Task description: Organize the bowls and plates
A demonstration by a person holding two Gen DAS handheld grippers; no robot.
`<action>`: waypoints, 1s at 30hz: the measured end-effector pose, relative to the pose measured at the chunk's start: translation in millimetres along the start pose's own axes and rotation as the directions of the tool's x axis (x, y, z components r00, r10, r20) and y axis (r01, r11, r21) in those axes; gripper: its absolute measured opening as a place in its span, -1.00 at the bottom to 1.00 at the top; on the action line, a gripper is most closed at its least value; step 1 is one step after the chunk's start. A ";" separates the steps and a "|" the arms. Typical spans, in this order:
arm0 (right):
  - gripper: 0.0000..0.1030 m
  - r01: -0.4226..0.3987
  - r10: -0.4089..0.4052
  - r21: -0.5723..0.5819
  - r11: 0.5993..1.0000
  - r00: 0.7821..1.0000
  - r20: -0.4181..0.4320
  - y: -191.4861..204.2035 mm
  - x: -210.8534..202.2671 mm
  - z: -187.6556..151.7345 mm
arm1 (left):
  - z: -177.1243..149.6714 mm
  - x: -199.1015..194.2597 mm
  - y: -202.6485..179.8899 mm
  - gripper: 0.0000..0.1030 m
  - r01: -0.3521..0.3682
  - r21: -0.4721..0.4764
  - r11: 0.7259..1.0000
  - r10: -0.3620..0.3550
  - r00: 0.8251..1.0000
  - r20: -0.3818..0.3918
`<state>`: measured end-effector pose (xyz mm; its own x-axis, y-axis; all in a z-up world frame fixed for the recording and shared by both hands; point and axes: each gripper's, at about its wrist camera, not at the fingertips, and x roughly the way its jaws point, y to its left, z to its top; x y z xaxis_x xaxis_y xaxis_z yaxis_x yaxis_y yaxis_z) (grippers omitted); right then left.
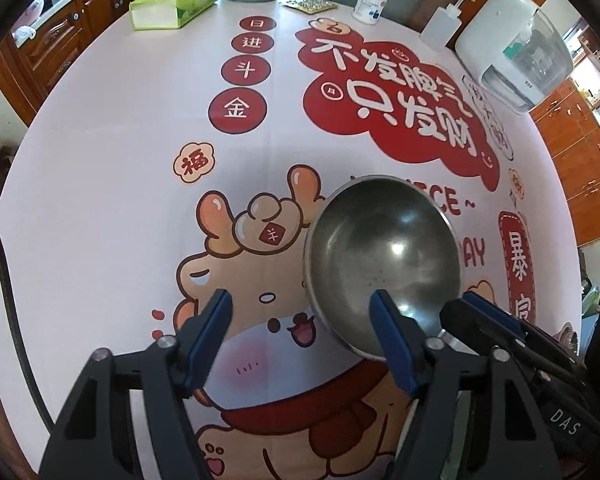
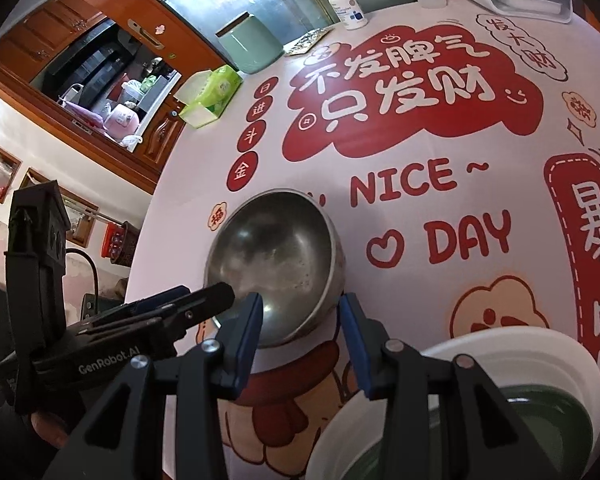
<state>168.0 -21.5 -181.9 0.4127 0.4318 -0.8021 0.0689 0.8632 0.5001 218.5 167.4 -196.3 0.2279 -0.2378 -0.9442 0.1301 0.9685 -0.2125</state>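
1. Two grippers met at one round, dull stainless-steel bowl point(image 1: 384, 264), which stood tilted on the cartoon-printed pink surface point(image 1: 100, 200). We judged the step in hand to be taking hold of this bowl so as to stack it.
2. Our left gripper point(image 1: 306, 336) had its blue-padded fingers apart, the right-hand finger reaching inside the bowl, the other on bare surface.
3. Our right gripper point(image 2: 302, 336) had its fingers apart too, straddling the bowl's near rim; whether the pads touched the metal we could not tell.
4. Next, we judged, one gripper should close on the rim and the other let go or steady it.
5. Only the right wrist view showed the white-rimmed, green-lined bowl point(image 2: 500, 392), near the steel one and the likely place to nest it.
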 end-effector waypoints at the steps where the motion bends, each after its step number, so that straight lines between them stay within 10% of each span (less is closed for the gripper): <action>1: -0.29 0.001 -0.001 -0.001 1.000 1.000 -0.001 0.1 1.2 0.1 | 1.0 3.0 0.2 0.11 0.008 0.001 1.000 -0.008 1.000 -0.006; 15: -0.63 0.006 -0.005 0.043 0.999 1.000 -0.022 -8.4 11.8 0.1 | 1.3 15.2 -7.5 -0.71 0.023 0.008 1.000 -0.023 0.999 -0.041; 30: -0.69 -0.011 0.014 0.084 0.996 0.999 -0.030 -12.1 4.6 -4.5 | -3.2 11.2 -11.6 -0.76 -0.005 0.014 1.000 0.006 0.998 -0.055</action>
<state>165.0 -28.8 -193.1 0.3866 0.4512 -0.8043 0.1401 0.8333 0.5348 216.5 153.7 -205.1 0.1753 -0.2279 -0.9578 0.1421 0.9685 -0.2044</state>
